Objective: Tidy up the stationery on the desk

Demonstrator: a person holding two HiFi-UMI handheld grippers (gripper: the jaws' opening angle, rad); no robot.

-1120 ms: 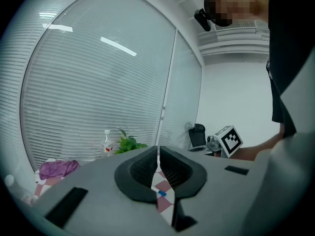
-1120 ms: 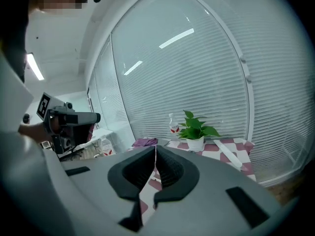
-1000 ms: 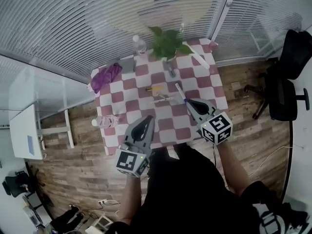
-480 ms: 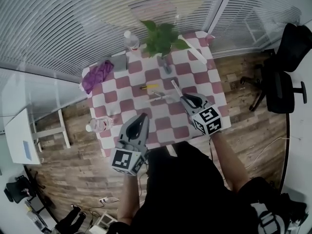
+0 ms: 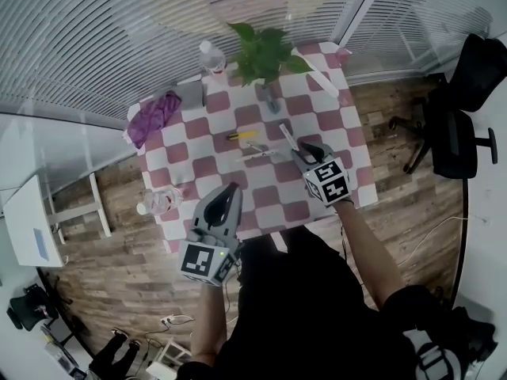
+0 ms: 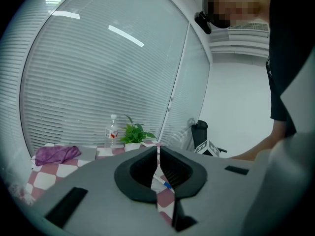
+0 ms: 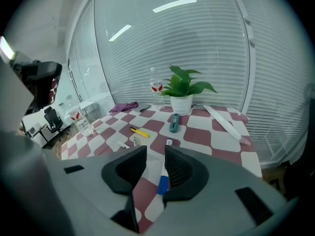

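Between the jaws of the right gripper [image 7: 155, 150] lies the pen [image 7: 162, 184], white w/ a blue band, flat on the checked desk [image 7: 206, 134]. The jaws are apart, not squeezing yet. The pen sits close to the jaw on the gripper's right, w/ a gap on the other side.

So the step looks like: grab this pen. To do it well, slide the gripper a bit to its right so the pen is in the middle. Go low till the tips nearly touch the desk, then close slowly. A round pen can roll or pop out if pinched off-centre. Pinch near its middle, not the end, so it won't tip.

Just ahead & a bit left are a yellow highlighter [image 7: 139, 132] & small white bits I can't name. Straight ahead is a teal thing [image 7: 174, 123], then a potted plant [image 7: 183, 90]. Don't bump those.

The left gripper [image 6: 158, 149] is squeezed closed w/ nothing in it, well apart from the pen, by the desk's near edge.
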